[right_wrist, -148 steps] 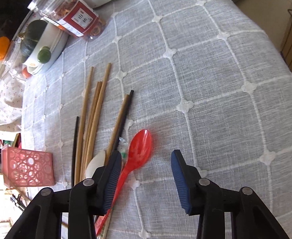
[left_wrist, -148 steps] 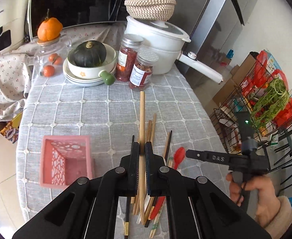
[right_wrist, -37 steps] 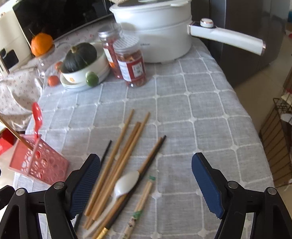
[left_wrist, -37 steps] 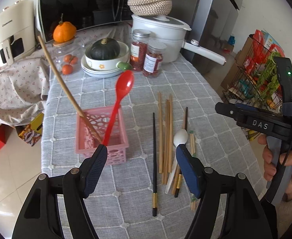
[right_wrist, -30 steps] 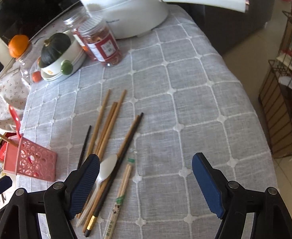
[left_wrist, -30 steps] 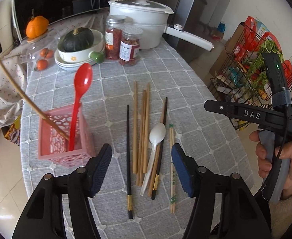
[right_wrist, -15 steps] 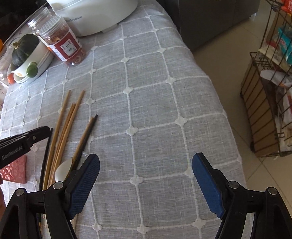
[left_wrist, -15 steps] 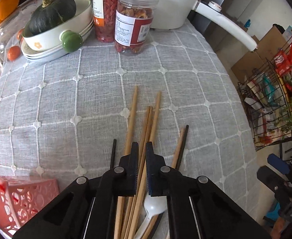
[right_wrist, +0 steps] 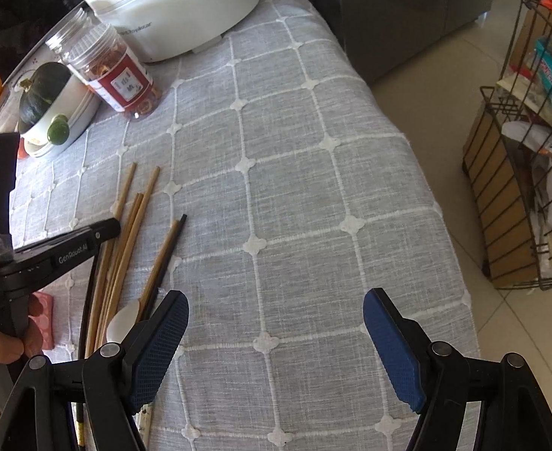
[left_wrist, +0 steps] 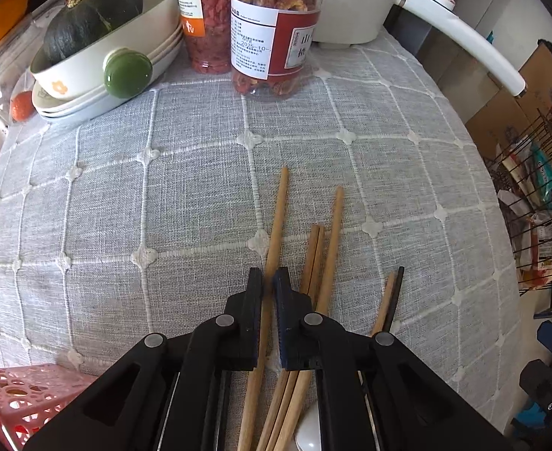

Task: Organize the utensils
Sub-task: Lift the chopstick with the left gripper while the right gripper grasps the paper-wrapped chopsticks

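My left gripper [left_wrist: 268,282] is shut on a long wooden chopstick [left_wrist: 276,221] that lies on the grey tablecloth. More wooden chopsticks [left_wrist: 325,248], a dark chopstick [left_wrist: 394,297] and a white spoon [left_wrist: 308,432] lie just to its right. The pink basket [left_wrist: 16,391] shows at the lower left corner. My right gripper [right_wrist: 276,323] is open and empty above bare cloth, right of the chopstick pile [right_wrist: 129,225]. The white spoon [right_wrist: 123,323] sits by its left finger. The left gripper [right_wrist: 88,240] shows from the side there.
Two jars [left_wrist: 272,26], a bowl with a dark squash [left_wrist: 99,37] and a white pot [right_wrist: 170,3] with a long handle [left_wrist: 464,34] stand at the back. The table's right edge drops off toward a wire rack [right_wrist: 531,150] on the floor.
My left gripper came down from above the table onto the pile and closed on the leftmost wooden chopstick. My right gripper swung right and stayed open.
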Motion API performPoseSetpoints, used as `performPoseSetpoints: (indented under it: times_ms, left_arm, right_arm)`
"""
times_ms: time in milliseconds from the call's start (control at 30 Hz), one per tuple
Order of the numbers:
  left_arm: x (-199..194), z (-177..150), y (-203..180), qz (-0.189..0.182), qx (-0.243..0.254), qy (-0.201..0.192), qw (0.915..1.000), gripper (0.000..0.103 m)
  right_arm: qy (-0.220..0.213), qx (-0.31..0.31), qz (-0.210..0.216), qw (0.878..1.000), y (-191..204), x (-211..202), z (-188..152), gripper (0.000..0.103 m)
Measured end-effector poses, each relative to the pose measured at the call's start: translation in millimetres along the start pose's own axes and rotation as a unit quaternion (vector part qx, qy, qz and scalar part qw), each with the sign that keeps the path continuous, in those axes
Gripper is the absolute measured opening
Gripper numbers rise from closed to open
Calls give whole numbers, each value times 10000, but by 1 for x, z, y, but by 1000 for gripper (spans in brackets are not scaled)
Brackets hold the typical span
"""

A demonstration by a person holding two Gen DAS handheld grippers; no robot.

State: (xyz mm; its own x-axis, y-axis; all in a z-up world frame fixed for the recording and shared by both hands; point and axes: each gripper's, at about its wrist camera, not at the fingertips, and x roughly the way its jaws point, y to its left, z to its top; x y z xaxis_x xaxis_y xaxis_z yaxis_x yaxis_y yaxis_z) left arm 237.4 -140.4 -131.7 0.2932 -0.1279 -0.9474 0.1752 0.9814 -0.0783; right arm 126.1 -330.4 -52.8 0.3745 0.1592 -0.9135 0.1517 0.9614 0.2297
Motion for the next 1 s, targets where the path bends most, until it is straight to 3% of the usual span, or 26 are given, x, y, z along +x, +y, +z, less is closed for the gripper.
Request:
performPoseSetpoints:
  times_ms: [67, 300, 433, 667, 833, 1000]
  left_arm:
    - [-5, -3, 1, 92, 27, -59, 9999, 7]
    - [-68, -36, 4, -161, 307, -556, 9978, 6]
    - [-115, -60, 7, -283, 534, -996, 9932, 6]
    - [-181, -112, 31, -557, 549, -1594, 9841, 6]
    - [-202, -144, 54, -743, 341, -1977, 9768, 6]
    - [-213, -156, 73, -824, 285, -2095, 9739, 5]
  right_arm:
    - [46, -69, -38, 10000, 4, 3, -2, 81]
    - [161, -315, -67, 9994, 18, 10, -9, 81]
    - [343, -332, 80, 9988, 28, 17, -16, 81]
    - [516, -751, -22, 9958, 59, 29, -34, 81]
    - [722, -902, 55, 9933, 78, 43, -48, 81]
    - [876, -923, 56, 9919, 86, 56, -57, 80]
